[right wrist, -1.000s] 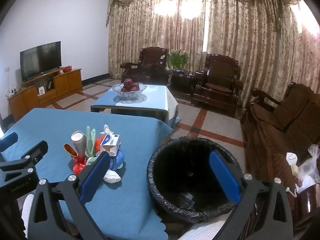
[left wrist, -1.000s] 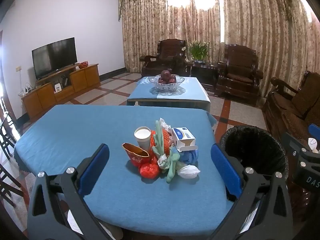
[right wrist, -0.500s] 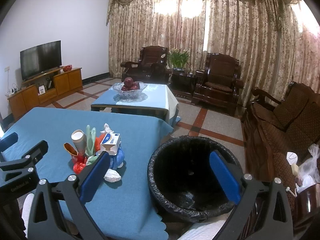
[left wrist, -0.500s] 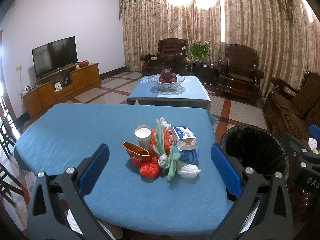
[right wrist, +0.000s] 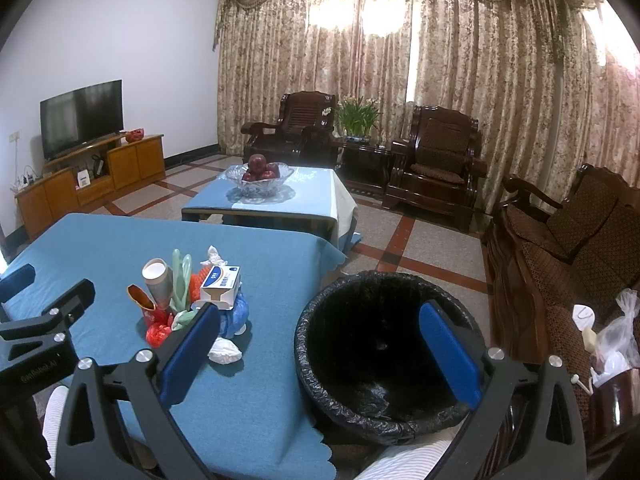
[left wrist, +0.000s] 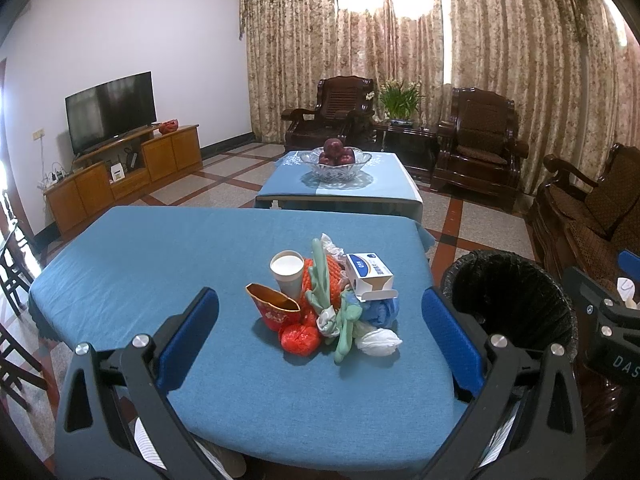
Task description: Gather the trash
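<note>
A heap of trash lies on the blue table (left wrist: 140, 264): a white paper cup (left wrist: 286, 272), a red and gold packet (left wrist: 272, 307), a crumpled red bag (left wrist: 299, 338), green balloons (left wrist: 322, 280), a blue and white box (left wrist: 370, 272), a white tissue wad (left wrist: 378, 341). My left gripper (left wrist: 320, 338) hovers open just short of the heap, nothing between its pads. To the right of the table stands a black-lined bin (right wrist: 380, 344). My right gripper (right wrist: 320, 348) is open above the bin's near rim, holding nothing. The heap's box (right wrist: 220, 282) shows left of it.
A second low table carries a glass bowl of red apples (left wrist: 336, 156). Dark wooden armchairs (left wrist: 476, 148) and a sofa (right wrist: 568, 248) line the back and right. A TV (left wrist: 110, 108) on a wooden cabinet stands at the left. A plastic bag (right wrist: 612, 336) lies on the sofa's arm.
Both views have shifted very slightly; the grippers stay open and the trash has not moved.
</note>
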Demonstrator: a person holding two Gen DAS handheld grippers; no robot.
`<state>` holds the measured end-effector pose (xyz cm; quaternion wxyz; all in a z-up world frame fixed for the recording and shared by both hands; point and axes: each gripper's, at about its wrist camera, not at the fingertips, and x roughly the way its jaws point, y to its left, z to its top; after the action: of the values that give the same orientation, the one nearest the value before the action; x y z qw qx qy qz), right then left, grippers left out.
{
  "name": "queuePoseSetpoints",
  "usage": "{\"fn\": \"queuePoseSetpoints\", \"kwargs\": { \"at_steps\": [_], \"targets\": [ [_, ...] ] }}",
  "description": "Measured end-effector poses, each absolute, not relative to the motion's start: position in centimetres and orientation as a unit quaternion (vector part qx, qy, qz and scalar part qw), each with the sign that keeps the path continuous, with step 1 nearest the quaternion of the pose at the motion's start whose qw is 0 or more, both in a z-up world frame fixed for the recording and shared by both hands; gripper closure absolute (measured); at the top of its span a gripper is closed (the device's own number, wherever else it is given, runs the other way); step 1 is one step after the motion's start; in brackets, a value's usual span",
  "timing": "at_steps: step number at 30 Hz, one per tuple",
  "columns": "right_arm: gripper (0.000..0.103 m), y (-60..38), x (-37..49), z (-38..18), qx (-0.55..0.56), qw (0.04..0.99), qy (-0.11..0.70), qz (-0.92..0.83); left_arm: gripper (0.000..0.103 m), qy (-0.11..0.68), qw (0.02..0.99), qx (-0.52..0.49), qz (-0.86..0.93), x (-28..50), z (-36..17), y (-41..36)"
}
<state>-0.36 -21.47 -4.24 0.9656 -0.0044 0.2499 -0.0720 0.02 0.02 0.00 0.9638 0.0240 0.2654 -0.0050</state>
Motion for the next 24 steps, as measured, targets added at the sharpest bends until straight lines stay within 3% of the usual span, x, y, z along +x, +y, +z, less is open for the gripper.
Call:
{"fn": "queuePoseSetpoints", "kwargs": {
  "at_steps": [24],
  "targets": [
    [0.006,-21.2,0.2,-5.0,-0.007,0.964,0.256,-0.07,0.005,0.266,0.964,0.024,-0.005,0.1,0.0,0.0]
  ]
}}
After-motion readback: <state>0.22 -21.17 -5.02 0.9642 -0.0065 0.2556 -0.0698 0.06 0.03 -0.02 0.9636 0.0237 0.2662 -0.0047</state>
